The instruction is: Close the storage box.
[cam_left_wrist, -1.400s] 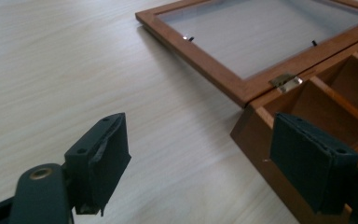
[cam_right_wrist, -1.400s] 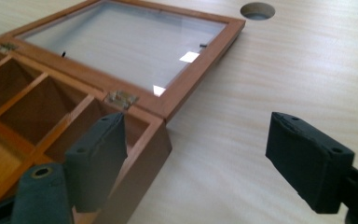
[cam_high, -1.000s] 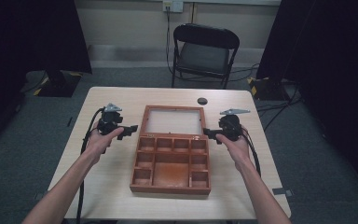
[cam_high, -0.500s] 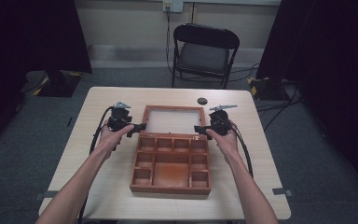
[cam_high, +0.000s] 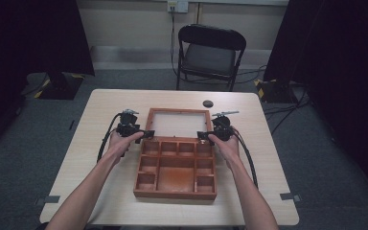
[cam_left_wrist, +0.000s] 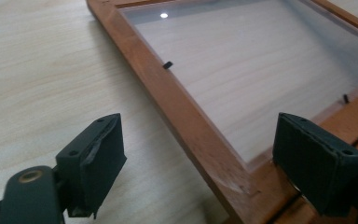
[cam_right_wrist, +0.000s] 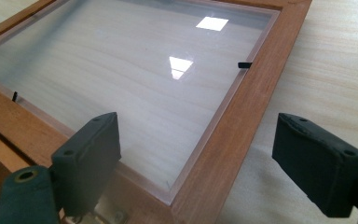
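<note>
Right now both grippers straddle the glass lid's side rails, one each side, jaws apart w/ nothing pinched yet. Left gripper (cam_left_wrist: 196, 172) sits at the lid's left rail (cam_left_wrist: 186, 121) near the hinge end: one pad outside on the table (cam_high: 100, 110), the other inside over the pane, rail running between them; its jaws have just been opening. Right gripper (cam_right_wrist: 209, 168) mirrors it on the right rail (cam_right_wrist: 235, 126), likewise spread, not yet gripping. Lid (cam_high: 178, 123) lies flat, open, on the far side of the compartment box (cam_high: 176, 167), joined at the hinge. Rails' long axis runs away from the person, so each pair of pads closes across the rail. Both hands about equally near. Small black disc (cam_high: 208, 103) beyond the lid. No brand, label or writing readable anywhere.
</note>
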The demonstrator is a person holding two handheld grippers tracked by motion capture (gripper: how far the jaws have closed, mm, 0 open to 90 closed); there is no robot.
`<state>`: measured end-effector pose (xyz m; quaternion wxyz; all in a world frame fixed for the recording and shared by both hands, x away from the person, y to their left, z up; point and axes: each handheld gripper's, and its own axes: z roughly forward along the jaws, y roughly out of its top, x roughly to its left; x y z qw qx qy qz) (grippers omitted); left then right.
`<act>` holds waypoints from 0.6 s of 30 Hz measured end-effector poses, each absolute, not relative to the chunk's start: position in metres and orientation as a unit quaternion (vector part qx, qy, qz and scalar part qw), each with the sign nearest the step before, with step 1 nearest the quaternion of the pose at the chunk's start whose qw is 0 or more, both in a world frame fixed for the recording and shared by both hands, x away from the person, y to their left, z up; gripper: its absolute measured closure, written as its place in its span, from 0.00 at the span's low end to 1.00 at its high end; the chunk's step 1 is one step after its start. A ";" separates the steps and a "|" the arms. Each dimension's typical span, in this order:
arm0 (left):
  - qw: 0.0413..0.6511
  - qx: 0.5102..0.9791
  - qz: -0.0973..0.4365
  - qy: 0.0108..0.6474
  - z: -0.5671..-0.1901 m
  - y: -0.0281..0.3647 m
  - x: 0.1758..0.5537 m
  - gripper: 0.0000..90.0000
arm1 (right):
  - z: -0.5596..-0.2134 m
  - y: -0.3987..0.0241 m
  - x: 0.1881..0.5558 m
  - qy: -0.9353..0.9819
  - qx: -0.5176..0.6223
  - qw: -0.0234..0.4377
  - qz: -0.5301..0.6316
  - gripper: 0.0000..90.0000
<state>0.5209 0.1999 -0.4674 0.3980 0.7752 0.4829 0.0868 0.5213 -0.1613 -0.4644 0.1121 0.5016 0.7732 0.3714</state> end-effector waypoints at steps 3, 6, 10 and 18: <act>0.404 0.771 0.080 0.487 -0.470 0.197 0.522 0.19 | -0.467 -0.162 0.523 0.766 0.509 0.104 0.380 0.15; 0.403 0.774 0.078 0.482 -0.471 0.192 0.525 0.18 | -0.470 -0.162 0.526 0.759 0.519 0.090 0.382 0.13; 0.400 0.777 0.073 0.481 -0.470 0.189 0.528 0.18 | -0.471 -0.160 0.529 0.758 0.520 0.084 0.385 0.12; 0.399 0.780 0.067 0.477 -0.470 0.182 0.530 0.18 | -0.475 -0.158 0.532 0.749 0.531 0.068 0.391 0.11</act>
